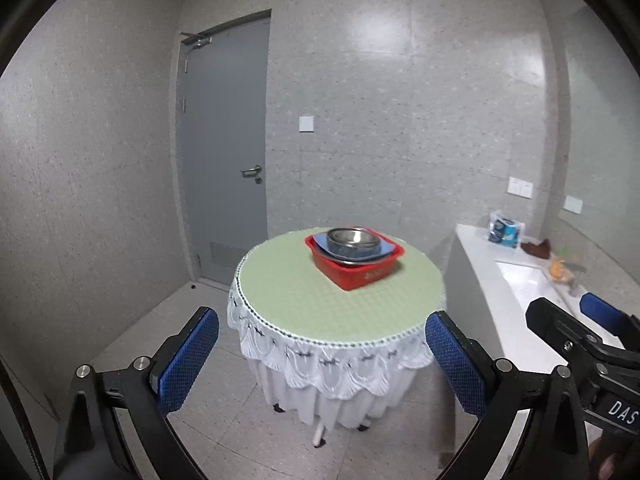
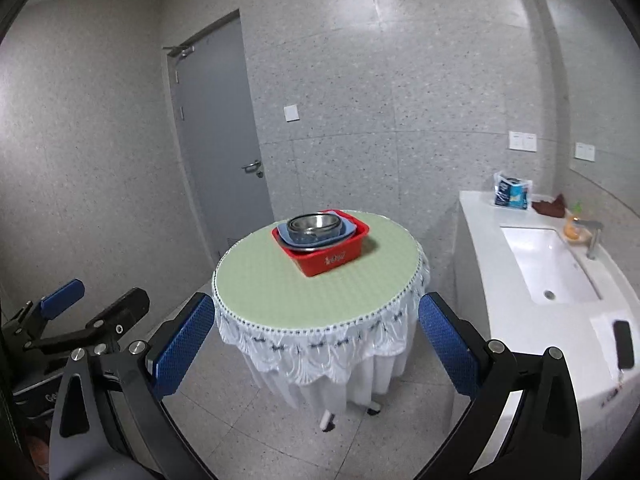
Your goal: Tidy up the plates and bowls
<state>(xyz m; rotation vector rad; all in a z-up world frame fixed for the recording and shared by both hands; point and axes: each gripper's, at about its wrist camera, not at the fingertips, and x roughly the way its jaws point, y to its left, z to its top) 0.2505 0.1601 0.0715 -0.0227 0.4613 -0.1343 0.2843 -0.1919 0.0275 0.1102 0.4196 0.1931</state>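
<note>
Left wrist view
Left gripper [image 1: 322, 344]: hanging empty with its jaws spread wide, well short of the round table [image 1: 280, 300]
Right gripper [image 1: 560, 312]: showing at the right edge, just beside the left one; jaws standing apart, nothing between them
Dishes: a steel bowl [image 1: 354, 242] is sitting on top of a blue plate [image 1: 320, 242], both nested in the red basin [image 1: 356, 274] on the far half of the table
Progress: judging from this view, every dish is lying inside the basin and none is resting on the green tablecloth [image 1: 300, 292]; whether that stack is the finished arrangement or the pile awaiting sorting cannot be told from here
Obstructions: nothing is standing between the fingers and the basin; the near part of the cloth is lying bare

Right wrist view
Right gripper [image 2: 316, 340]: pointing at the table, jaws fully apart and carrying nothing
Left gripper [image 2: 96, 296]: appearing at lower left, likewise open and empty
Dishes: the steel bowl [image 2: 316, 226] is resting on the blue plate [image 2: 285, 232]; a second metal dish is possibly sitting under them, but blur is hiding the detail; the red basin [image 2: 336, 258] is holding all of it
Surroundings: white counter [image 2: 500, 280] with sink [image 2: 552, 264] and faucet [image 2: 592, 236] running along the right, close beside the table; a blue packet [image 2: 512, 192], a brown cloth [image 2: 554, 205] and a dark phone [image 2: 624, 344] are lying on it
Door [image 2: 216, 140]: standing shut behind the table, well apart from the work area
Risk: the counter edge is crowding the right gripper's side of the approach
</note>
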